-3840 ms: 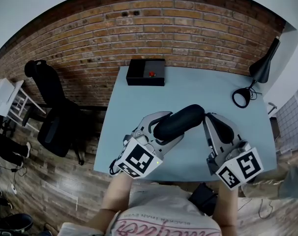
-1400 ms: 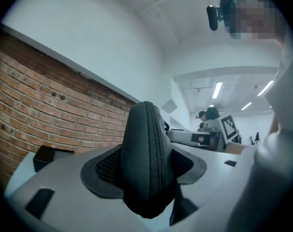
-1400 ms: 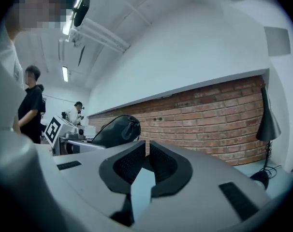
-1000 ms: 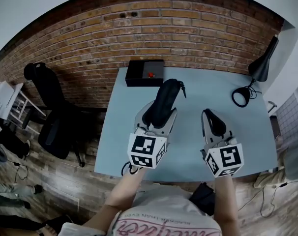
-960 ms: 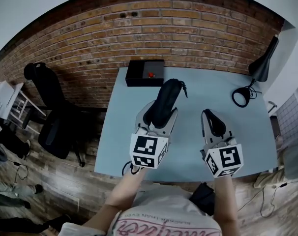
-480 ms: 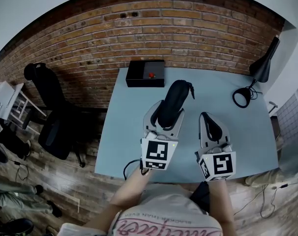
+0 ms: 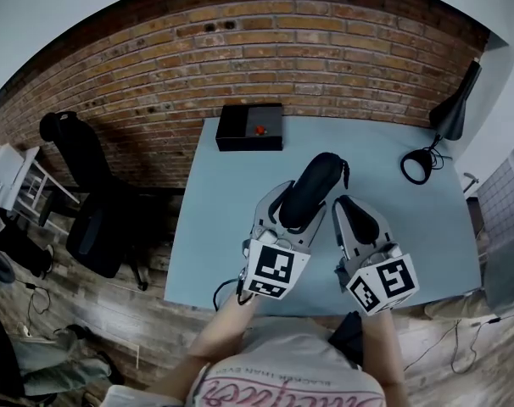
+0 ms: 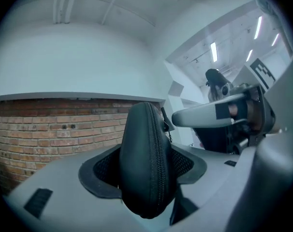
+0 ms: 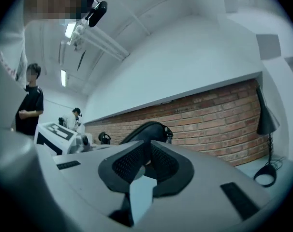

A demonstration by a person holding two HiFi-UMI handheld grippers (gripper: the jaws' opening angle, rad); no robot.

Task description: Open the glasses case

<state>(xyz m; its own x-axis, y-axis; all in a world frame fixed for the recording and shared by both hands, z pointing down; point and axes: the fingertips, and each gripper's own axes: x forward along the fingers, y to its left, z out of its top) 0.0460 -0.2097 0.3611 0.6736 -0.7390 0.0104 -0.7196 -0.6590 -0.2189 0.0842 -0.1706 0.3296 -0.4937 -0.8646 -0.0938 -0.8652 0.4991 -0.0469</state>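
The case (image 7: 313, 192) is off the table (image 7: 223, 227), held level above its near half with its far end pointing at the brick wall. It is zipped shut: in the left gripper view the zip (image 8: 159, 163) runs unbroken over the top of the case, and the pull (image 8: 165, 125) hangs at the far end. My left gripper (image 7: 298, 214) has its jaws spread wide round the near end, pads pressing both flanks, so the grip looks firm. My right gripper (image 7: 352, 214) sits just beside the case on its right, level too, with jaws pressed together on nothing. In its own view the far end of the case and the pull show past the fingertips, not between them. I judge this the set-up step — case secured, opening not begun. Next I need to part the right jaws a little, reach forward to the pull, pinch it and draw it along the seam — keeping the left clamp steady so the case doesn't twist.
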